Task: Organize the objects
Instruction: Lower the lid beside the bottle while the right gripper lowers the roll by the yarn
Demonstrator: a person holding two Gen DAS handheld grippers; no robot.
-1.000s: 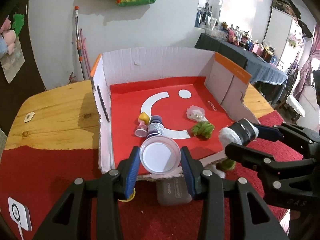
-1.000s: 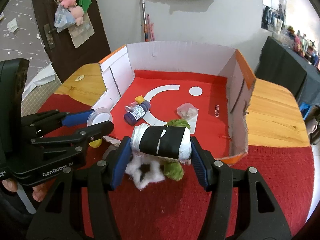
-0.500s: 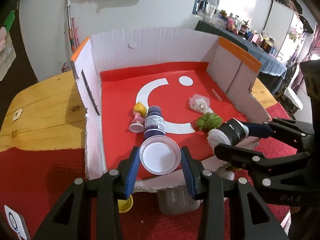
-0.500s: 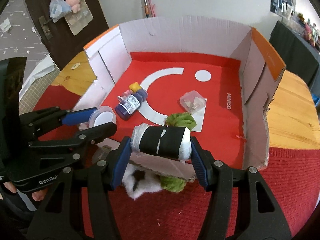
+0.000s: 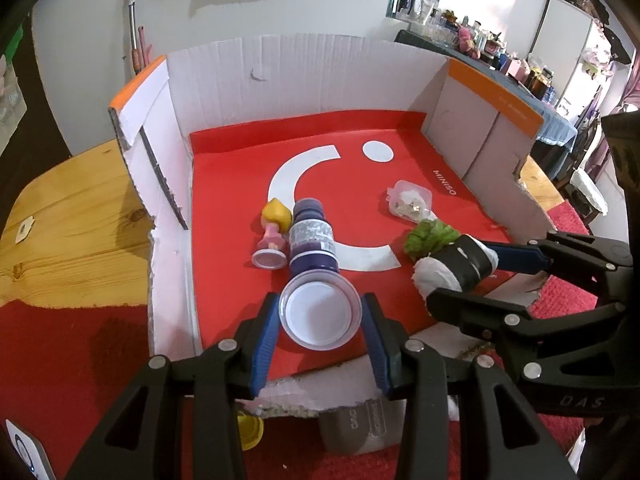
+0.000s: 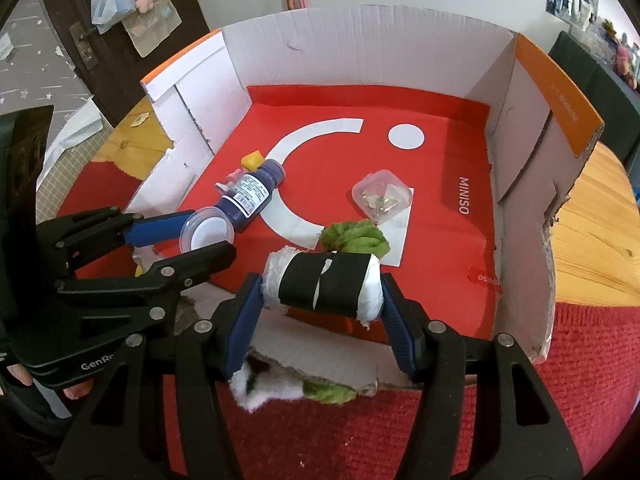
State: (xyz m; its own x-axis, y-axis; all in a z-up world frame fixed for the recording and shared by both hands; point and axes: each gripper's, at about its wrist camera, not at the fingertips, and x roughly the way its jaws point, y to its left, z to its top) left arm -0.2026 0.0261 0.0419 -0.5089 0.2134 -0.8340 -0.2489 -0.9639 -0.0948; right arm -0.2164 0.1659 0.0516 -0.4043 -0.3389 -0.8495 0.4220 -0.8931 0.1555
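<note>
My left gripper [image 5: 320, 316] is shut on a small clear round tub with a white lid [image 5: 320, 310], held over the near edge of the red floor of the cardboard box [image 5: 304, 80]. My right gripper [image 6: 322, 288] is shut on a white roll wrapped in black tape [image 6: 324, 284], also just inside the box's front edge. In the box lie a dark blue bottle [image 5: 312, 238], a little yellow-haired figure [image 5: 272, 232], a green leafy piece [image 6: 356, 236] and a clear square container [image 6: 382, 196].
The box stands on a wooden table [image 5: 72, 216] with a red cloth [image 6: 580, 380] in front. On the cloth below the grippers lie a grey case [image 5: 352, 428], a yellow cap [image 5: 250, 432], a white fluffy piece [image 6: 264, 388] and another green piece [image 6: 328, 392]. The box's front wall is torn low.
Both grippers have moved forward and down, from in front of the box to over its front edge, each still holding its object. The box contents have not moved.
</note>
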